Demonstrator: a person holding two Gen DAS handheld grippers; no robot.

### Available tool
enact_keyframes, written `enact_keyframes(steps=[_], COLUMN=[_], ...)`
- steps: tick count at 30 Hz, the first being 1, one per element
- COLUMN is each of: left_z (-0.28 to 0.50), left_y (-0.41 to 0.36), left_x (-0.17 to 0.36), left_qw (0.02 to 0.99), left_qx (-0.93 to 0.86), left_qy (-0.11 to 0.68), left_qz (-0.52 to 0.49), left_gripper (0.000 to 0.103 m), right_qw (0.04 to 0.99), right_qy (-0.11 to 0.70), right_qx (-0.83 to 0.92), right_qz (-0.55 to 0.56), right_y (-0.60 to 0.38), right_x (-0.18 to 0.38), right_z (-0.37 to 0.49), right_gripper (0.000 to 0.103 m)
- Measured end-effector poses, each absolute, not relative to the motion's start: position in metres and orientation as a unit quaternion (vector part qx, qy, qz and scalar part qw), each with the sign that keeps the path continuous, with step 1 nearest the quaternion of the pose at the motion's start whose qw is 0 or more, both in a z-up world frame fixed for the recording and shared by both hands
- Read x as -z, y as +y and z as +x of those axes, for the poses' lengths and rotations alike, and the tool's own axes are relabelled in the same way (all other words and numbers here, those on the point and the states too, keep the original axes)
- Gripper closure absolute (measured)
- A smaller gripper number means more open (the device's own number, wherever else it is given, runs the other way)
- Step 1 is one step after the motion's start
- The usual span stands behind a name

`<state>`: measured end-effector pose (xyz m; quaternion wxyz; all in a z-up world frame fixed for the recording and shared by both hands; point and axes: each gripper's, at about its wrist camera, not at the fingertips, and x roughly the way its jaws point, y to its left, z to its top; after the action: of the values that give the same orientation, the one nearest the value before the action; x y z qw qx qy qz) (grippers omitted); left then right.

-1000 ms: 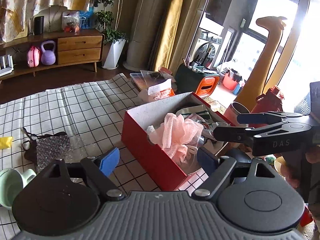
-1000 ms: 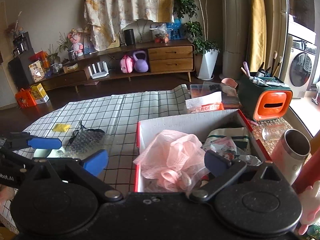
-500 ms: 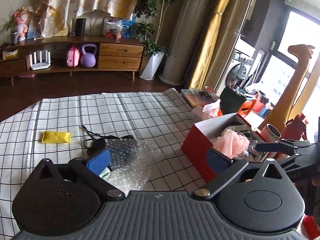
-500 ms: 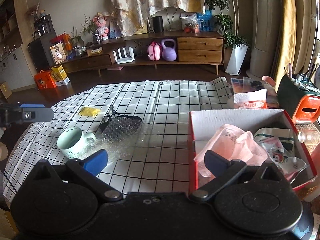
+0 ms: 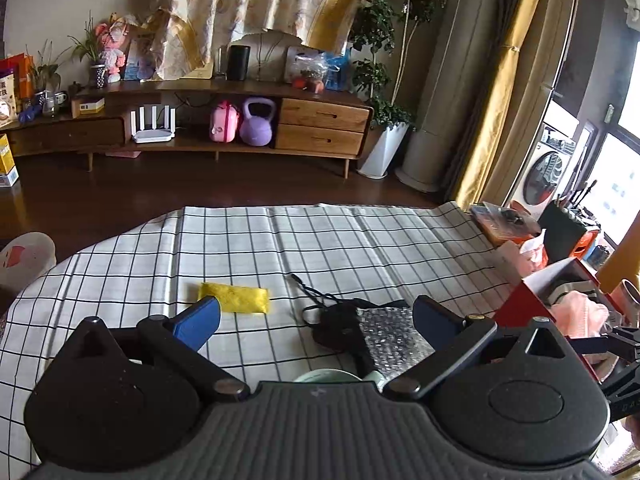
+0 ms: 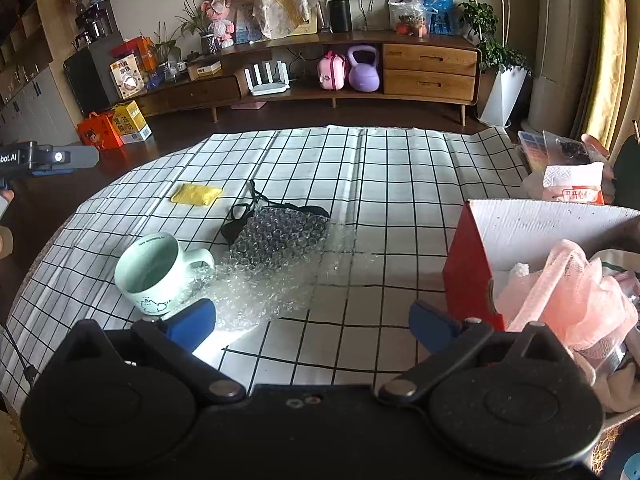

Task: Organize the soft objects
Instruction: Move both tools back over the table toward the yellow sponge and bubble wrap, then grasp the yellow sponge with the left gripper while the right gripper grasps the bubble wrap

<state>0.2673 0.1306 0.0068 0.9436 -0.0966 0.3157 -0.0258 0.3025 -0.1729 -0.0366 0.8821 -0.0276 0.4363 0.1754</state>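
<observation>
A red box [image 6: 468,264] at the right of the checked tablecloth holds a pink mesh puff [image 6: 568,300] and other soft things; the box also shows in the left wrist view [image 5: 516,312]. A yellow cloth [image 5: 234,298] [image 6: 196,194], a black pouch [image 5: 336,326] [image 6: 244,220] and a sheet of bubble wrap [image 6: 280,256] [image 5: 390,336] lie on the cloth. My left gripper [image 5: 316,320] is open and empty above the pouch and yellow cloth. My right gripper [image 6: 312,320] is open and empty, left of the box.
A mint mug [image 6: 154,276] stands beside the bubble wrap. A tissue pack [image 6: 572,184] and a clear case [image 6: 552,148] lie behind the box. The left gripper's tip [image 6: 52,158] shows at the far left. A wooden sideboard [image 6: 360,68] stands beyond the table.
Both grippers have swung left, away from the red box, and pulled back. The yellow cloth, pouch, bubble wrap and mug have come into view. Both stay open and empty.
</observation>
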Motion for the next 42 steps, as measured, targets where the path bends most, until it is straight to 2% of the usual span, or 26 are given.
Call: enact_keyframes(steps=[11,21,36,39,42], left_z=[0.341,0.403,0.461,0.466,0.467], left_y=[0.183,0.196,0.193,0.191,0.188], left_x=[0.048,0.104,0.144,0.144,0.143], left_qw=[0.92,0.871,0.82,0.824,0.829], left_qx=[-0.017,-0.082,-0.157,-0.157,-0.157], left_qy=[0.361,0.434,0.473,0.473,0.474], left_qz=[-0.153,-0.215,-0.282,-0.271,-0.254], left_gripper=[0.0,0.0,0.001,0.001,0.006], right_qw=[0.869,0.86,0.851,0.848,0.845], right_qy=[0.464,0.483,0.498,0.502,0.507], right_qx=[-0.17,-0.165,-0.16,-0.161,-0.161], right_qz=[-0.023,0.003,0.032,0.043,0.049], right_y=[-0.158,-0.16,-0.162,-0.16,-0.156], right_x=[0.072,0.1,0.132,0.139,0.146], right_z=[0.342,0.377,0.405,0.41,0.411], right_gripper=[0.002,0.003,0.005,0.008,0.014])
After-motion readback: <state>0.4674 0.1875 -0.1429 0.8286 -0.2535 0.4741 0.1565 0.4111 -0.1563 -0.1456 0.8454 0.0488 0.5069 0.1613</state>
